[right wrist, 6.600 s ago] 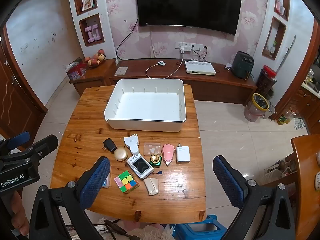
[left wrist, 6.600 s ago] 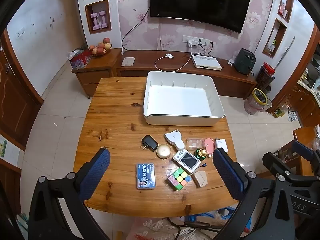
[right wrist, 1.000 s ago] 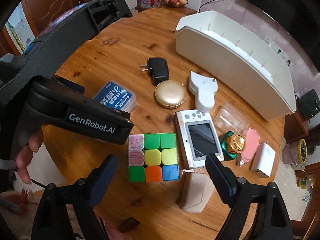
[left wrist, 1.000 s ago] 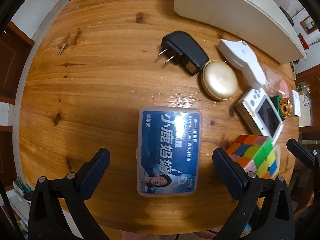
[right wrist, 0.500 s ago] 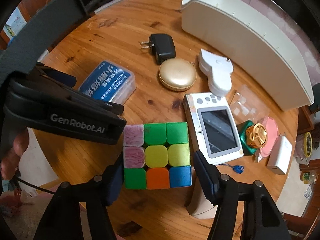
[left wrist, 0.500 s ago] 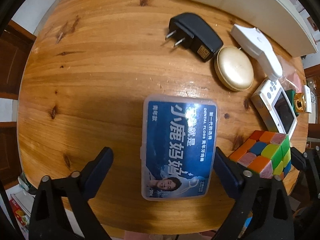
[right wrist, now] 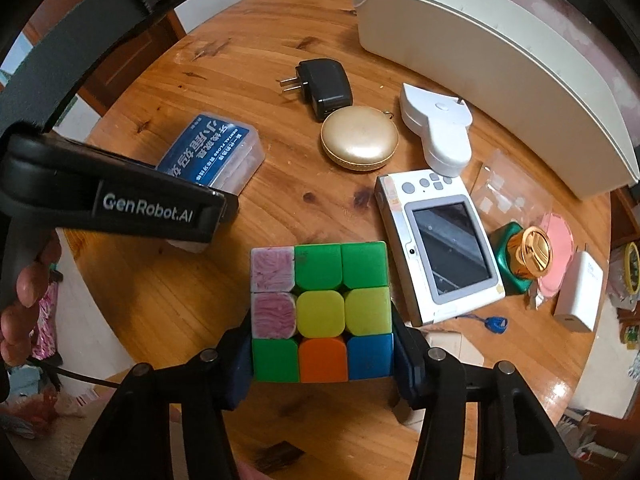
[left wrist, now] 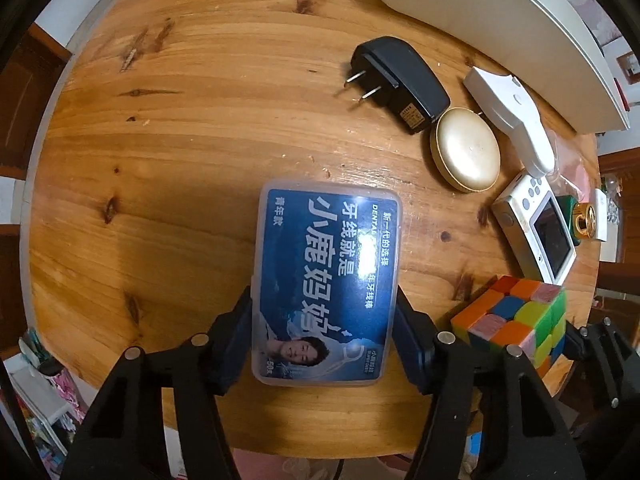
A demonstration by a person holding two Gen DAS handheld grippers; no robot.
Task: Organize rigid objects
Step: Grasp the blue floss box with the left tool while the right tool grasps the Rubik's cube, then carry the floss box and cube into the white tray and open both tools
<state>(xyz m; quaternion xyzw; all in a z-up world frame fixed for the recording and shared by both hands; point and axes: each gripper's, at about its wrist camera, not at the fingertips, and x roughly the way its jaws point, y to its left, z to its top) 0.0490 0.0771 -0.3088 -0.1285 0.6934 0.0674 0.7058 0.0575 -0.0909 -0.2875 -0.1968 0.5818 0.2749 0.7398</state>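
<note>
A blue dental floss box [left wrist: 328, 280] lies flat on the wooden table [left wrist: 180, 120]. My left gripper [left wrist: 324, 312] points straight down over it, its jaws closing, and both pads press the box's long sides. The box also shows in the right wrist view [right wrist: 212, 148], partly hidden behind the left gripper's body. A colourful puzzle cube [right wrist: 320, 308] sits near the table's front edge. My right gripper [right wrist: 320, 344] straddles the cube, its jaws closing too, with a pad against each side. In the left wrist view the cube [left wrist: 516, 320] is at the right.
A white tray [right wrist: 500, 60] stands at the back. Between it and the grippers lie a black charger [left wrist: 396, 80], gold round case [left wrist: 466, 150], white device [left wrist: 516, 120], handheld console [right wrist: 440, 248], green bottle [right wrist: 524, 256] and white adapter [right wrist: 580, 292]. A hand [right wrist: 24, 292] holds the left gripper.
Both grippers sank toward the table and their jaws drew in. The left went from wide open to gripping the floss box; the right closed onto the cube's sides.
</note>
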